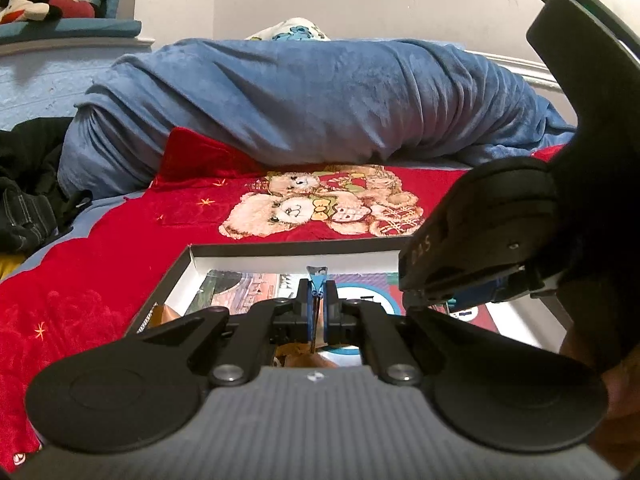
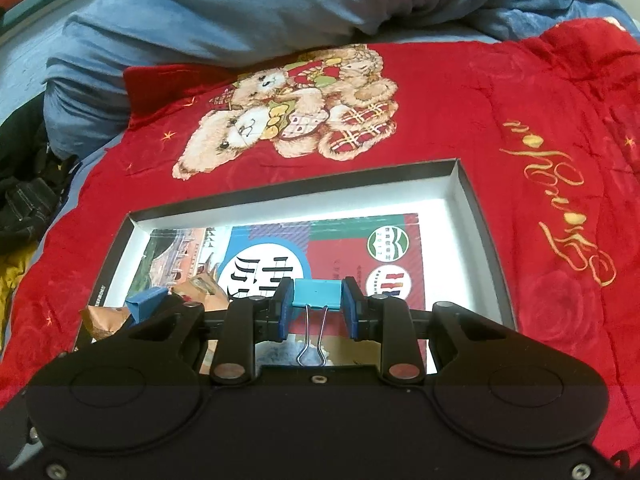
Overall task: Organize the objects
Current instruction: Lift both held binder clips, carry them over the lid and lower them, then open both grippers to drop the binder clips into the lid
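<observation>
An open shallow box [image 2: 468, 200] with white inner walls lies on the red bed cover and holds a printed colourful booklet [image 2: 344, 240]. My right gripper [image 2: 318, 304] is shut on a light blue binder clip [image 2: 317, 294] over the box, the clip's wire handles hanging toward me. My left gripper [image 1: 319, 306] is shut on a thin blue-tipped piece [image 1: 317, 280] above the box [image 1: 256, 250]; what it is I cannot tell. The right gripper's body [image 1: 500, 240] looms at the right of the left wrist view. Brown wrappers [image 2: 108, 316] lie at the box's left corner.
A red teddy-bear blanket [image 2: 460, 112] covers the bed. A rolled blue blanket [image 1: 300, 100] lies behind the box. Dark clothes [image 1: 28, 184] are heaped at the left. A plush toy [image 1: 28, 2] sits on a shelf at the far left.
</observation>
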